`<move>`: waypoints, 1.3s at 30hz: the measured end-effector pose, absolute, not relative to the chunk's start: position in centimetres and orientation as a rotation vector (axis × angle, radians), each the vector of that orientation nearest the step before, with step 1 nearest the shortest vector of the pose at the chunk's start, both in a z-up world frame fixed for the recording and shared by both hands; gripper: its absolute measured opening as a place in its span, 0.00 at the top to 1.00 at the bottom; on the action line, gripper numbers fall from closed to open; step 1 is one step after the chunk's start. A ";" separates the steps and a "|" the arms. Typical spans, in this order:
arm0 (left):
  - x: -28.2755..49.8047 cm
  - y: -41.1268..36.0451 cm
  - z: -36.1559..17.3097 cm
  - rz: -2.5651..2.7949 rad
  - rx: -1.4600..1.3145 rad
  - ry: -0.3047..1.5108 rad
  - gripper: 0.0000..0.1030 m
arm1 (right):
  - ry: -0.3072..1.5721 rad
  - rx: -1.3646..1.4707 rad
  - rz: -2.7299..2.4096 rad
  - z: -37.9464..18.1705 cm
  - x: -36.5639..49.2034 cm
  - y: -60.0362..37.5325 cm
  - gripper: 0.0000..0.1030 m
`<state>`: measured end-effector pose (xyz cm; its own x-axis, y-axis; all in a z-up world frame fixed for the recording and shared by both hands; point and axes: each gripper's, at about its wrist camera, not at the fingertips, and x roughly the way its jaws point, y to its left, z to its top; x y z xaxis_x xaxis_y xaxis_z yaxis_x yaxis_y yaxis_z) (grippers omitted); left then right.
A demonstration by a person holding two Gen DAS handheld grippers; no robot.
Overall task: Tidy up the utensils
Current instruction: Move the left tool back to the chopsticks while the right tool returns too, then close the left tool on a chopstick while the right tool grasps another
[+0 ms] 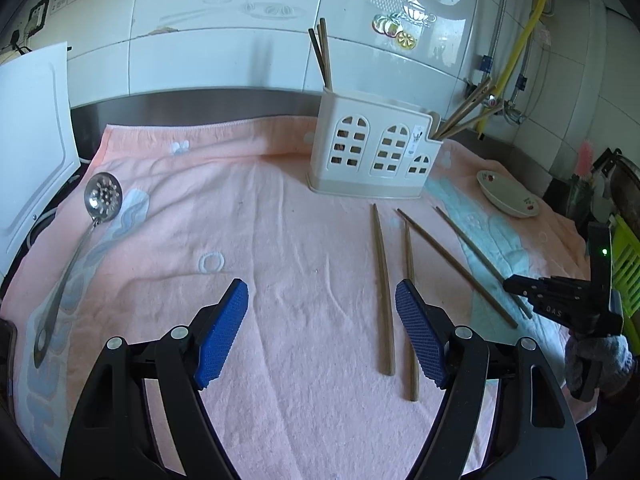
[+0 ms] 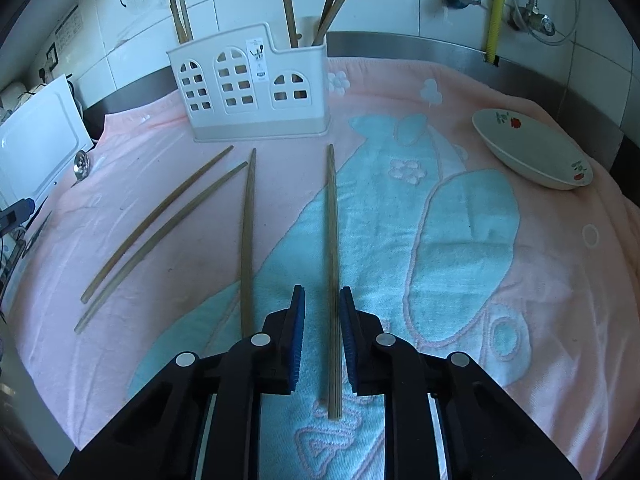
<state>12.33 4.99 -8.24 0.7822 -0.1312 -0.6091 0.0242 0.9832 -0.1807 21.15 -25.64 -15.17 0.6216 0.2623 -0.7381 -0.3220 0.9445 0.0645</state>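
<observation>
Four slim brown wooden chopsticks are laid out on the pink and light-blue terry towel (image 2: 500, 92), just in front of the white plastic utensil caddy with window-shaped cut-outs (image 2: 248, 88), in which several chopsticks already stand upright. The rightmost wooden chopstick (image 2: 332, 240) is straddled near its thick end by the right gripper (image 2: 322, 336); its blue pads are drawn in close on either side, yet a sliver of gap appears to remain, so no pinch is confirmed. The left gripper (image 1: 322, 332) is held with jaws spread wide and empty above the towel, the leftmost chopstick (image 1: 383, 288) lying between its fingers. Such a stick is judged light, stiff and smooth, liable to roll or pivot if taken at the tip; a grip near the thick end is favoured. A slotted steel ladle (image 1: 96, 208) lies well apart to the left, and a small white floral dish (image 2: 532, 152) to the right.
</observation>
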 end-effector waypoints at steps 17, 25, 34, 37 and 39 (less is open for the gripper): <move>13.2 2.2 -10.3 -0.161 -0.127 0.741 0.53 | 0.840 -0.100 0.304 -15.7 21.1 -25.8 0.94; 14.8 -0.3 -11.8 -0.204 -0.095 0.800 0.65 | 0.815 -0.093 0.302 -14.8 20.4 -26.1 0.94; 16.5 -1.6 -13.3 -0.216 -0.100 0.850 0.77 | 0.751 -0.083 0.308 -12.7 19.3 -26.5 0.94; 17.0 -2.0 -13.7 -0.216 -0.095 0.865 0.80 | 0.727 -0.074 0.311 -12.0 18.9 -26.6 0.94; 17.4 -2.1 -14.0 -0.214 -0.093 0.876 0.83 | 0.713 -0.068 0.316 -11.5 18.5 -26.6 0.94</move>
<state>17.36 -2.06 -13.96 0.6205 -0.2237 -0.7516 0.1476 0.9746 -0.1682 18.55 -26.61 -11.47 0.7115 0.2613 -0.6523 -0.3074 0.9505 0.0454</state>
